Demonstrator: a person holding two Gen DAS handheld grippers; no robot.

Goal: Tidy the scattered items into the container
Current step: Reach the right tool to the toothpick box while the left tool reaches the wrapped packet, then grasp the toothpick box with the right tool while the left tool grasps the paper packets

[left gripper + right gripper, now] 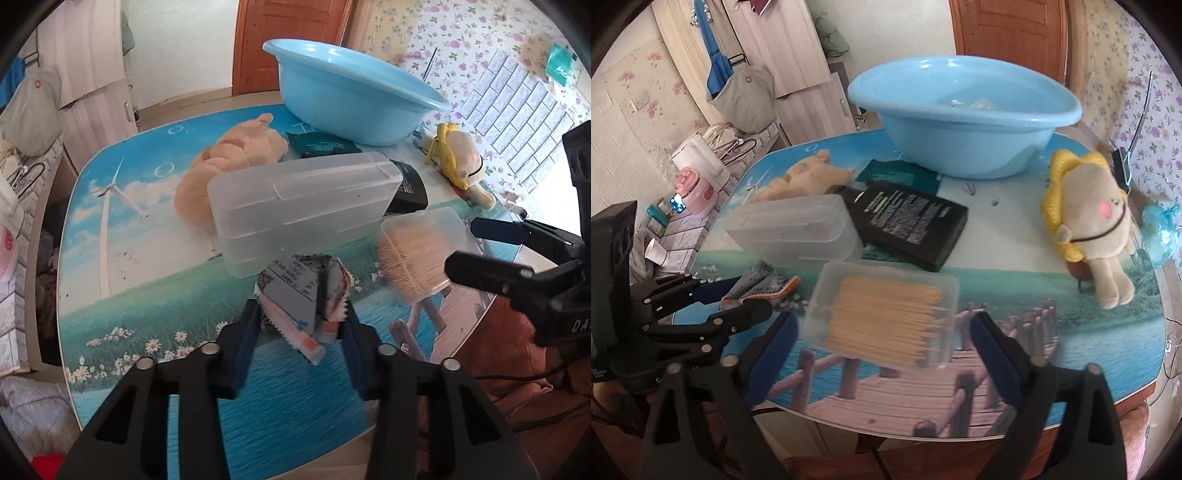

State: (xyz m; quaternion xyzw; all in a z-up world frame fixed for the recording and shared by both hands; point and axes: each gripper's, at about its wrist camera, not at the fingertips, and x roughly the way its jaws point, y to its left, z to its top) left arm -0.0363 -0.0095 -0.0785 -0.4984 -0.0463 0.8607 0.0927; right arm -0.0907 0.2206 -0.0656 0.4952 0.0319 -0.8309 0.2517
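Note:
A light blue basin (354, 103) (960, 122) stands at the far side of the table. My left gripper (301, 314) (738, 299) is shut on a crumpled grey, white and orange sachet (299, 295) (764, 284), held just above the tabletop. My right gripper (882, 321) (484, 251) is open wide. A clear box of toothpicks (882, 314) (421, 251) lies between and just ahead of its fingertips, which do not visibly touch it. Something small and pale lies inside the basin.
On the scenic tablecloth (1071, 332) lie a clear long plastic case (303, 206) (798, 229), a tan plush bear (229, 158) (809, 177), a black box (908, 221) (410, 184), a dark green packet (897, 173) and a yellow-hooded plush (1089, 221) (461, 155). The table's near edge is just below my grippers.

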